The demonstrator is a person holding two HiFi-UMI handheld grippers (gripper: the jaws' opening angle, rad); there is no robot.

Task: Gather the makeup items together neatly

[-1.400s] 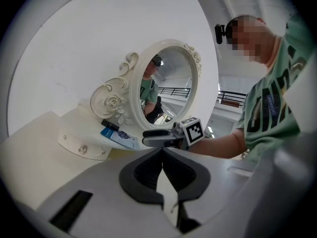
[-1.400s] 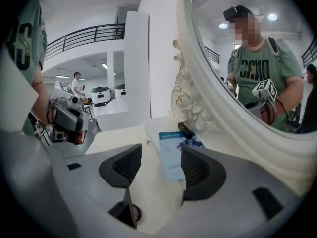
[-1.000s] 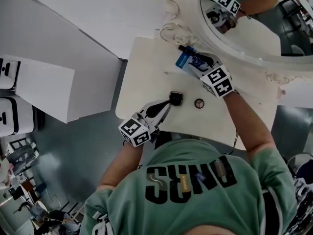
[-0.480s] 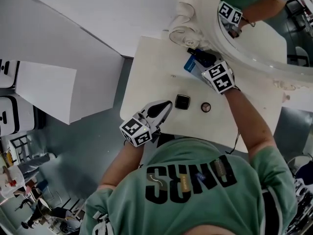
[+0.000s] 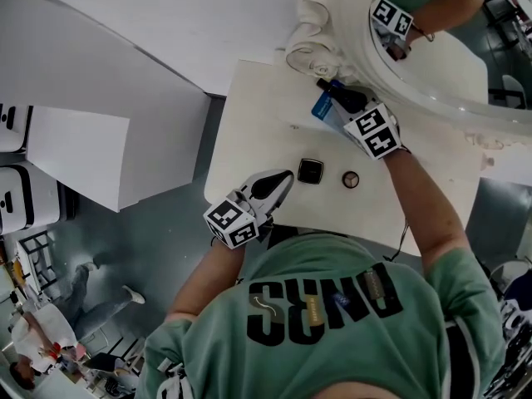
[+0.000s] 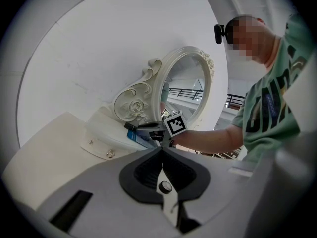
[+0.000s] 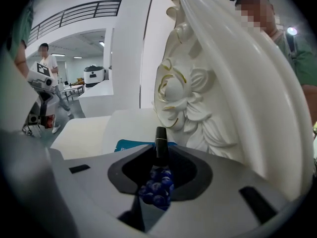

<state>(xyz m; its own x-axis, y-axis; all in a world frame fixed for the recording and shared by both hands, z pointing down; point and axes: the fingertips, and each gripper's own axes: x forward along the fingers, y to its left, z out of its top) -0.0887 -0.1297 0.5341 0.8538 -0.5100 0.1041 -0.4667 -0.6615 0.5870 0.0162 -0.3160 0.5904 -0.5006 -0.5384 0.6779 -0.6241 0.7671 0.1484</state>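
- Right gripper (image 5: 342,100) (image 7: 159,163): its jaws have just been closing. They now clamp a blue-patterned tube (image 7: 160,142) (image 5: 325,84). The tube's black cap sticks out past the jaw tips.
- The right gripper view shows the tube running along the line of the jaws, its blue-bead print seated in the dark recess behind them.
- The tube is at the far side of the white table (image 5: 253,115), close to the carved base of the mirror (image 5: 432,73) (image 7: 183,103). I cannot tell whether the tube touches the tabletop.
- A blue packet (image 5: 319,106) (image 7: 128,145) lies flat just beside and partly under the tube, in front of the mirror base.
- Left gripper (image 5: 285,179) (image 6: 162,150): jaws closed together with nothing between them. It is held low over the near edge of the table.
- A black square compact (image 5: 310,171) sits on the table just beyond the left gripper's tip. No contact shows between them.
- A small round pot (image 5: 351,179) stands next to the compact and apart from it, on the side of the right forearm.
- The compact and pot are well apart from the tube and packet.
- The left gripper view shows the right gripper (image 6: 154,132) at the packet (image 6: 134,137) by the mirror base.
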